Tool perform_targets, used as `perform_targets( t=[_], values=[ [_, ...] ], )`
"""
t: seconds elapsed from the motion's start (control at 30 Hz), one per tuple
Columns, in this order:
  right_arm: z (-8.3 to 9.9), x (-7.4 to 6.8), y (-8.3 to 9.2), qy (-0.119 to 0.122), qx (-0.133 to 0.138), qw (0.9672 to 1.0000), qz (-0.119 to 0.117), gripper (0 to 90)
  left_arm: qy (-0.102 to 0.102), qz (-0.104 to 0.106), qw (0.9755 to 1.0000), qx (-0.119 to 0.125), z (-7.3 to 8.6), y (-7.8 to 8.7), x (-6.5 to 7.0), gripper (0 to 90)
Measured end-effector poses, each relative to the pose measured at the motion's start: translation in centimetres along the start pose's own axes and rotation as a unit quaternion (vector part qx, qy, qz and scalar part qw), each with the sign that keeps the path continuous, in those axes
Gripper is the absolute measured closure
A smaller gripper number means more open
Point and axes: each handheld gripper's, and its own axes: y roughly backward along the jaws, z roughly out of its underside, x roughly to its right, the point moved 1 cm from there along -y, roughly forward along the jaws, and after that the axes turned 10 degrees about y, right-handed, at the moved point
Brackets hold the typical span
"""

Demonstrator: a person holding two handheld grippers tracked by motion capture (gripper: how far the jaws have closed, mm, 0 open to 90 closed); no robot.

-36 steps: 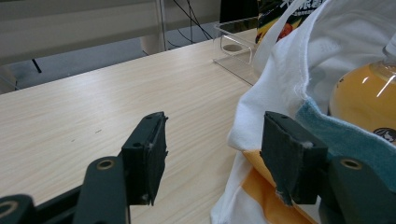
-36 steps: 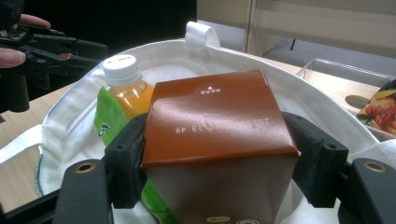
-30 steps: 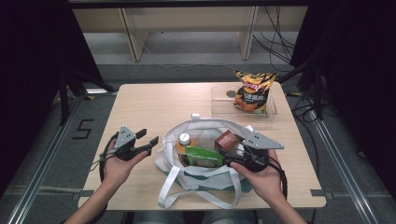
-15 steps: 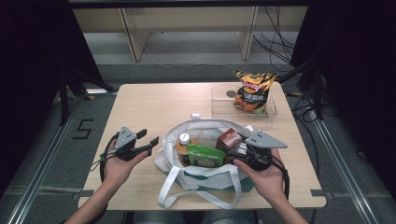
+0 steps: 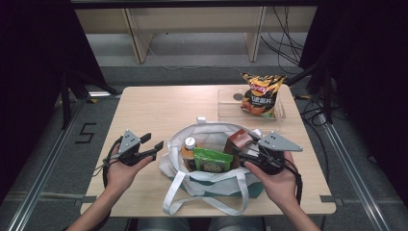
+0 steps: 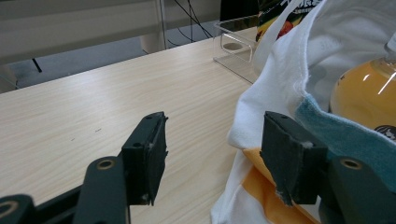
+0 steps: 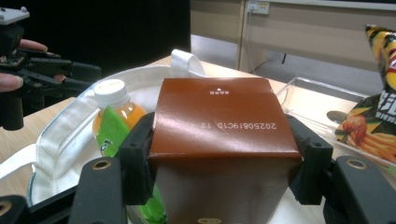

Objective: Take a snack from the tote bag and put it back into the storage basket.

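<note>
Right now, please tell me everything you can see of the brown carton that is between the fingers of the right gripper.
The brown cardboard carton is a glossy box with a creased top panel printed with a small white date code, which reads upside down in the right gripper view. It stands upright at the right side of the open white cloth bag, beside the orange drink bottle. The right gripper has just been closing on it, and its black fingers press both sides.

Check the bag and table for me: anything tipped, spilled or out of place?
Nothing stands out. The white bag sits open on the table with the bottle upright inside, cap on. The brown carton is squarely between the right gripper jaws. The chip bag stands in the clear tray. No spill.
</note>
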Motion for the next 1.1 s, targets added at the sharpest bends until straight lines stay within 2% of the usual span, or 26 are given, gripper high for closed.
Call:
perform_targets(
  t=[0.1,0.17,0.2,0.23,0.27,0.3,0.37,0.4,0.43,0.5,0.57,0.63,0.67,0.7,0.73,0.8,0.83,0.87,0.9,0.93,1.0,1.07,1.1],
  values=[
    [-0.3,0.2,0.2,-0.004,0.008,1.0,0.0,38.6,0.004,-0.006,1.0,-0.003,0.0,0.1,0.0,40.2],
    [-0.5,0.3,0.5,-0.015,0.008,0.9999,0.001,38.6,-0.002,-0.005,1.0,-0.003,0.0,0.1,0.0,40.2],
    [-0.6,0.1,0.6,-0.028,0.0,0.9996,0.0,38.6,0.001,-0.002,1.0,0.0,0.0,0.0,0.0,40.2],
    [-0.6,0.2,0.7,-0.021,0.003,0.9998,0.002,38.6,-0.002,-0.004,1.0,-0.003,0.0,0.1,0.0,40.2],
    [-0.7,0.2,0.7,-0.024,0.008,0.9997,-0.002,38.7,0.004,-0.005,1.0,-0.005,0.0,0.1,0.1,40.2],
    [-0.8,0.3,0.7,-0.016,0.008,0.9998,0.004,38.6,0.004,-0.005,1.0,-0.005,0.1,0.1,0.1,40.2],
    [-0.9,0.3,0.8,-0.018,0.011,0.9998,0.001,38.7,0.004,-0.005,1.0,-0.005,0.0,0.1,0.1,40.2],
    [-1.0,0.5,0.8,-0.005,0.017,0.9998,0.004,38.7,0.004,-0.005,1.0,-0.005,0.0,0.1,0.1,40.2],
    [-1.1,0.4,0.8,-0.006,0.022,0.9997,0.002,38.7,0.004,-0.005,1.0,-0.005,0.0,0.1,0.1,40.2],
    [-1.4,0.2,1.2,-0.025,0.011,0.9996,0.002,38.7,0.005,-0.005,1.0,-0.005,0.0,0.1,0.1,40.2],
    [-1.6,0.5,1.3,-0.014,0.017,0.9998,0.005,38.7,0.005,-0.006,1.0,-0.005,0.1,0.1,0.1,40.2],
    [-1.8,0.5,1.4,-0.022,0.021,0.9996,0.002,38.7,0.003,-0.005,1.0,-0.005,0.1,0.1,0.1,40.2],
    [-1.9,0.6,1.4,-0.013,0.024,0.9996,0.004,38.7,0.001,-0.005,1.0,-0.006,0.0,0.1,0.0,40.2],
    [-2.0,0.5,1.5,-0.019,0.023,0.9996,0.005,38.7,0.006,-0.005,1.0,-0.005,0.1,0.1,0.1,40.2],
    [-2.1,0.6,1.5,-0.013,0.025,0.9996,0.009,38.8,0.006,-0.005,1.0,-0.005,0.1,0.1,0.1,40.2],
    [-2.3,0.6,1.6,-0.019,0.025,0.9995,0.005,38.8,0.004,-0.004,1.0,-0.004,0.1,0.0,0.1,40.2],
    [-2.4,0.8,1.6,-0.009,0.031,0.9995,0.006,38.8,0.006,-0.006,1.0,-0.006,0.1,0.1,0.1,40.2],
    [-2.5,0.7,1.7,-0.016,0.027,0.9995,0.005,38.8,0.006,-0.005,1.0,-0.006,0.1,0.1,0.1,40.2],
    [-2.6,0.8,1.7,-0.01,0.034,0.9993,0.013,38.8,0.006,-0.005,1.0,-0.005,0.1,0.1,0.1,40.2],
    [-2.7,0.7,1.9,-0.02,0.03,0.9993,0.01,38.8,0.006,-0.005,1.0,-0.005,0.1,0.1,0.1,40.2],
    [-2.9,0.9,2.0,-0.017,0.032,0.9993,0.011,38.8,0.002,-0.005,1.0,-0.005,0.0,0.1,0.1,40.2],
    [-3.1,1.2,2.2,-0.01,0.04,0.999,0.016,38.8,0.006,-0.005,1.0,-0.005,0.1,0.0,0.1,40.2],
    [-3.2,1.2,2.2,-0.019,0.038,0.999,0.014,38.8,0.005,-0.005,1.0,-0.005,0.1,0.0,0.1,40.2]
  ],
)
